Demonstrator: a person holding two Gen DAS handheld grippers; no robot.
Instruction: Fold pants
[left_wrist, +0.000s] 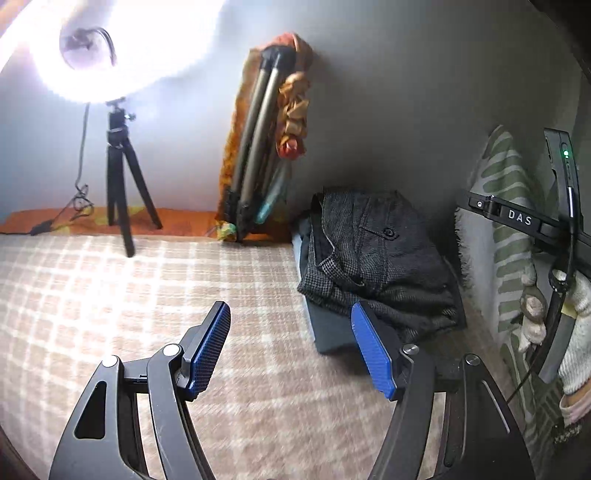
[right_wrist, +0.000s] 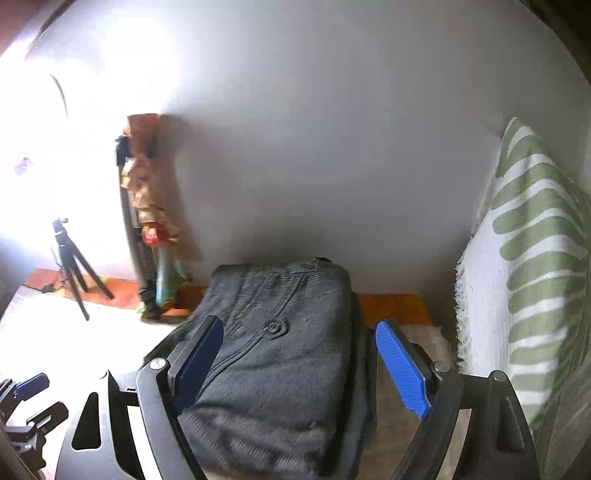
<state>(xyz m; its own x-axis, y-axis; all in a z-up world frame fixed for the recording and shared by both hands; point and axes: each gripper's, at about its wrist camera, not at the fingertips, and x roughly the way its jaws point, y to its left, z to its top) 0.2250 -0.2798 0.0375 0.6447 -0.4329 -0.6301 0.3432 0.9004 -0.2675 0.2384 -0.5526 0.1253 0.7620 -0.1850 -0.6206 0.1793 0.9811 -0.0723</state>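
Two open claws, left (left_wrist: 290, 345) and right (right_wrist: 299, 363), above folded pants (right_wrist: 280, 354).

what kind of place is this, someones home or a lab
Most likely a bedroom at home, set up for filming: a checked blanket covers a bed-like surface, a leaf-print cushion leans by the wall, and folded dark pants lie near a small tripod holding a lamp.

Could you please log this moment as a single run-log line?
pants: folded, stacked on blanket | left gripper: open, empty | right gripper: open, over pants
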